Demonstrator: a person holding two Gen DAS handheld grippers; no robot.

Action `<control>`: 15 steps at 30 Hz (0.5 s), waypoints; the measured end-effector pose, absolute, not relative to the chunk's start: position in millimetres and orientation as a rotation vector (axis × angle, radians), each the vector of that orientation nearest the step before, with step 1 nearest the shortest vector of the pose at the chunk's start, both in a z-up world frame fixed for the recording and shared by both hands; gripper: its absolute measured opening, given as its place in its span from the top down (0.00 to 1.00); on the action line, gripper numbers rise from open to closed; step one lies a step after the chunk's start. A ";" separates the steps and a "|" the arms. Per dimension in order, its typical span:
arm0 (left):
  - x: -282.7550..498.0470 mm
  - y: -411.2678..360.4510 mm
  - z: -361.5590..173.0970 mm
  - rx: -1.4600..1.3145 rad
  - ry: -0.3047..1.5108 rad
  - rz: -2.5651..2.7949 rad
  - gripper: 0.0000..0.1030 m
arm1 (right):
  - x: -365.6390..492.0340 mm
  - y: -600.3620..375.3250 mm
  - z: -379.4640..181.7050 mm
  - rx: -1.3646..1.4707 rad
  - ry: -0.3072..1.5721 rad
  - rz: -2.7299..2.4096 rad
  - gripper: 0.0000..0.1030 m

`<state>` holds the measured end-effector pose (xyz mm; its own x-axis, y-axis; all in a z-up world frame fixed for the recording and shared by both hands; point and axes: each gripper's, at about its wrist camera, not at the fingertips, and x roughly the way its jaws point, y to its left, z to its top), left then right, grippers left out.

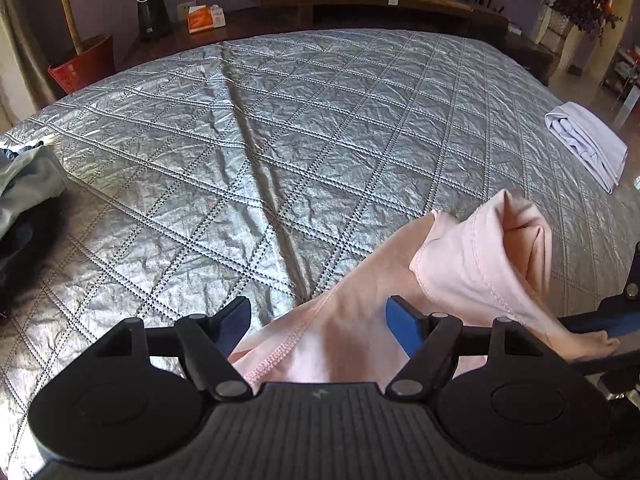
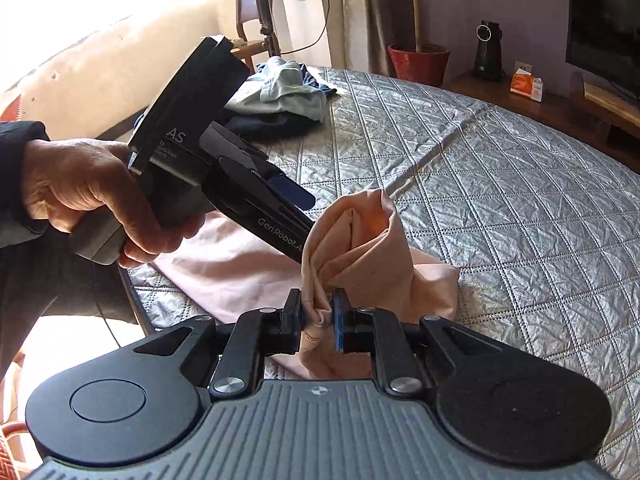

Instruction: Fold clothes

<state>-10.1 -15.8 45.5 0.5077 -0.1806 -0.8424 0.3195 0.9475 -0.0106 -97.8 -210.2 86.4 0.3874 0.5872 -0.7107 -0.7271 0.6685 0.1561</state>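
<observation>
Pinching a bunched fold of the pink garment (image 2: 360, 248), the right gripper (image 2: 318, 320) has its two jaws closed tight on the cloth, and the fabric rises from them in a loose cone. The rest of this garment lies flat on the silver quilted bedspread (image 2: 500, 200), near the edge of the bed on the side of the person.

The left gripper (image 1: 318, 316) stands with its jaws wide apart. The pink cloth passes between its blue pads (image 1: 404, 322), but the pads do not press on it, so nothing is grasped there. In the right wrist view a hand (image 2: 88, 196) carries this gripper just beside the raised fold, with its tip close to the cloth; whether it touches I cannot tell.

A folded white garment (image 1: 588, 148) rests at the far right edge of the bedspread, well apart from both tools. A pile of unfolded clothes (image 2: 280, 96) lies at the left side of the bed.
</observation>
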 end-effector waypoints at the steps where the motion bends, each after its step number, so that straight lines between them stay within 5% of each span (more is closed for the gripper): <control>1: -8.5 -12.8 50.7 0.159 0.976 -0.288 0.31 | -99.1 -209.5 85.9 -0.206 0.821 0.846 0.81; 11: 3.2 9.3 66.2 0.102 0.943 -0.220 0.29 | -98.1 -167.2 56.7 -0.309 0.860 0.892 0.78; 15: -1.2 9.2 67.5 0.129 0.931 -0.220 0.29 | -96.1 -155.9 52.0 -0.288 0.892 0.930 0.55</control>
